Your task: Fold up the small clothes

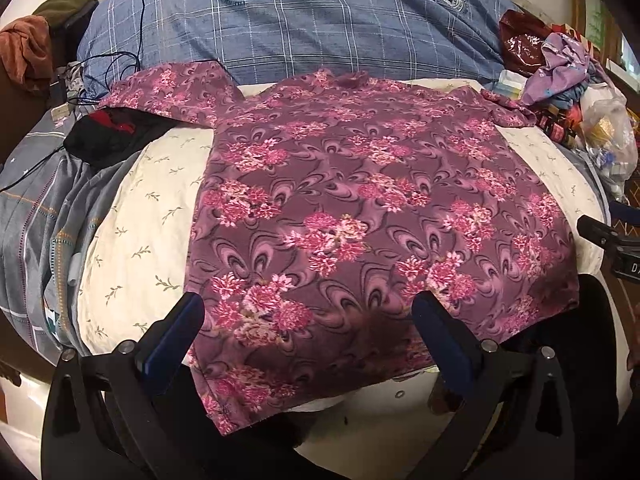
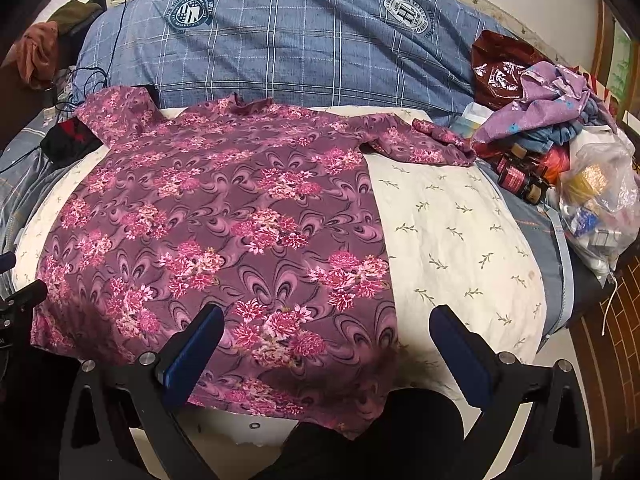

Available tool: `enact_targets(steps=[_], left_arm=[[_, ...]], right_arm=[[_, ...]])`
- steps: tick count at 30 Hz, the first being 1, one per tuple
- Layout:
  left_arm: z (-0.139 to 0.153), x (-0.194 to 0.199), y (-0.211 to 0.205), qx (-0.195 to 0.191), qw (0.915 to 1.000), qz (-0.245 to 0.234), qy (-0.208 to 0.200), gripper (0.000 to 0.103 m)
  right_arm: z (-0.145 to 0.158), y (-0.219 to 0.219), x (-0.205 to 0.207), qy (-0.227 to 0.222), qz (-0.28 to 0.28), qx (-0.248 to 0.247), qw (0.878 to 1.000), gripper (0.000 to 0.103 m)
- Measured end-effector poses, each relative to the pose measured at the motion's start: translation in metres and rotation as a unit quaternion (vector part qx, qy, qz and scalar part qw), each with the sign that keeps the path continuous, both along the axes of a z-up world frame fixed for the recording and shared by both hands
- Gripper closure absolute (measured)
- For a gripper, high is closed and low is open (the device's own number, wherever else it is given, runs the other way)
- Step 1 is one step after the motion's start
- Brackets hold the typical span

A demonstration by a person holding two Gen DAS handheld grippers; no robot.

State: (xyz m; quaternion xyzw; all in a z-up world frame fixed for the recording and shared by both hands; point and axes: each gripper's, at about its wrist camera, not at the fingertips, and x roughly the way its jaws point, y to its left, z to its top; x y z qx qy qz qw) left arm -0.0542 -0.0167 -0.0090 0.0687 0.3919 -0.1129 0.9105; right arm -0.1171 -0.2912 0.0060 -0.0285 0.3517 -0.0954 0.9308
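One floral purple shirt [image 1: 360, 208] lies spread flat on our cream leaf-print pillow [image 2: 460, 240], sleeves out. We hold both the left gripper [image 1: 308, 312] and right gripper [image 2: 326, 326] above its hem, fingers wide apart, gripping nothing.

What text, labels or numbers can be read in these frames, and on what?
"H": large letter in the right crest on the blue duvet; its ring lettering is too blurred.
Left crest: ring lettering unreadable.
"D": partial mark on the right gripper's body, cut off.
Bottles' labels: too small.
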Motion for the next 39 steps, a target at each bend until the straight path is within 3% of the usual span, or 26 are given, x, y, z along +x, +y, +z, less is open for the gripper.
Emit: enact_targets(steps=[39], left_arm=[[0.0012, -0.0046, -0.0105, -0.008, 1.0, -0.005, -0.002, 0.0]], right_arm=[[-0.0035, -0.0098, -0.0023, -0.004, -0.01, 0.012, 1.0, 0.0]])
